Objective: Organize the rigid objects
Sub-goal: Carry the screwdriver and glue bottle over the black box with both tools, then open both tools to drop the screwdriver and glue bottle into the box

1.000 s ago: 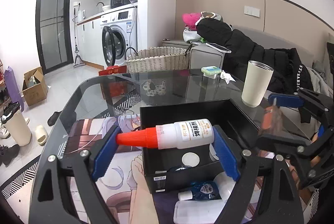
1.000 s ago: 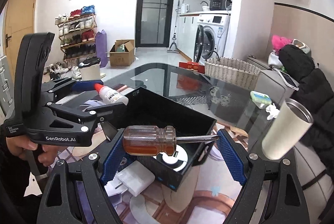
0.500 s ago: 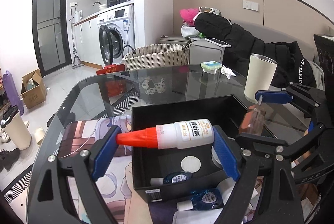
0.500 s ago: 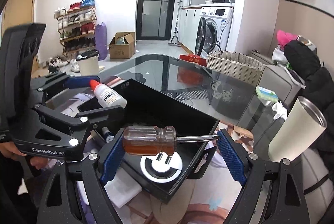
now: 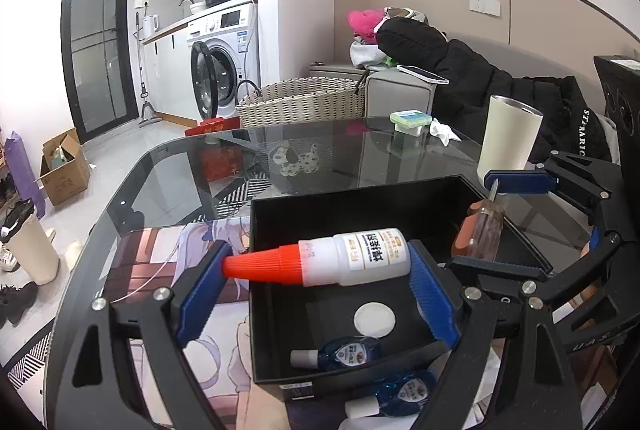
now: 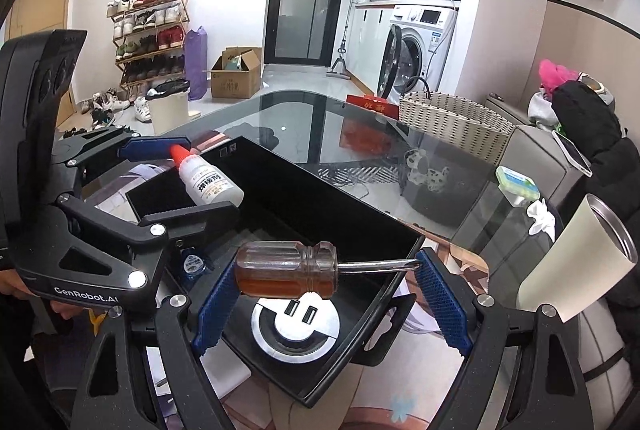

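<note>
We count one glass surface (image 5: 168, 181), rounded at its far edge, with one printed mat (image 5: 160, 262) along its near edge. One open black box (image 5: 360, 205) sits on the mat at the near middle of the surface. One cream tumbler (image 5: 508, 133) stands upright near the right edge, just beyond the box. One small green-lidded case (image 5: 410, 119) and one crumpled white tissue (image 5: 442, 133) lie toward the far right edge.

Inside the box we count one round silver USB charger (image 6: 294, 330), one white disc (image 5: 374, 318) and one small blue bottle (image 5: 348, 350). A second blue bottle (image 5: 400, 394) lies outside, against the box's near wall.

Two tongs are in view. The left tongs (image 5: 316, 270) stand wide apart, their blue pads pressing end to end on one white glue bottle (image 5: 360, 258) with a red cap, held lengthwise above the box's near left part. The right tongs (image 6: 324, 274) stand equally wide, clamped end to end on one screwdriver (image 6: 288, 270) with an amber handle: one pad bears on the handle's butt, the other on the shaft's tip. It hangs above the charger in the box's near right corner.
</note>
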`<act>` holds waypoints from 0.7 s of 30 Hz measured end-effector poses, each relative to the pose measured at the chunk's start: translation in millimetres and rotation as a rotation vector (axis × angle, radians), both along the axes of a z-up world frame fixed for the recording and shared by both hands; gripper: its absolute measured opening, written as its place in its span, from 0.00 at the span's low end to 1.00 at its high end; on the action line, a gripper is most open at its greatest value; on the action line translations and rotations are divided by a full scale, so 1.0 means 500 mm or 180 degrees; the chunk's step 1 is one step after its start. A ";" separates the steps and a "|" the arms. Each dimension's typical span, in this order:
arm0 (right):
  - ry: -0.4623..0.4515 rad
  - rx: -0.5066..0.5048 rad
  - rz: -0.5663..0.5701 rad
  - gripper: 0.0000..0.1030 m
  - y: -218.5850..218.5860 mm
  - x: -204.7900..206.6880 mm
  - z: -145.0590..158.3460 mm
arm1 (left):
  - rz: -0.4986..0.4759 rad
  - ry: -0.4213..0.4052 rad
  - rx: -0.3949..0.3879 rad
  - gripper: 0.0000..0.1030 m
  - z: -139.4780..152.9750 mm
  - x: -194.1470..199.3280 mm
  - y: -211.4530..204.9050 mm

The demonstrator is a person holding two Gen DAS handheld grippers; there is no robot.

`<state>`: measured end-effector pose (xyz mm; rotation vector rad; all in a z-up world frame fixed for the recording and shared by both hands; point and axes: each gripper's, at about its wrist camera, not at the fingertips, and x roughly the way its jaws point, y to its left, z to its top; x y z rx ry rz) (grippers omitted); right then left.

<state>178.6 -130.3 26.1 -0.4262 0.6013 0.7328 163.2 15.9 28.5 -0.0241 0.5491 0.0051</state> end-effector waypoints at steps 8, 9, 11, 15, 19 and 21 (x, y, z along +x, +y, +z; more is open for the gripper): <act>0.0020 -0.0047 0.0055 0.84 0.013 0.010 -0.001 | 0.0040 0.0001 0.0041 0.84 -0.005 0.004 0.006; 0.0023 -0.0054 0.0059 0.84 0.012 0.011 0.000 | 0.0031 0.0002 0.0037 0.84 -0.005 0.004 0.005; 0.0023 -0.0017 0.0112 0.84 0.010 0.006 0.003 | 0.0009 0.0008 0.0016 0.84 -0.006 0.004 0.004; -0.0025 0.0019 0.0035 0.87 -0.003 -0.001 0.014 | -0.0024 0.0019 0.0018 0.84 -0.008 0.003 0.002; -0.0038 0.0060 -0.0079 0.96 -0.020 -0.010 0.022 | -0.0038 0.0059 0.0001 0.84 -0.007 0.002 0.001; -0.0043 0.0099 -0.0145 0.99 -0.029 -0.017 0.025 | -0.0045 0.0082 -0.0059 0.85 -0.005 -0.002 0.003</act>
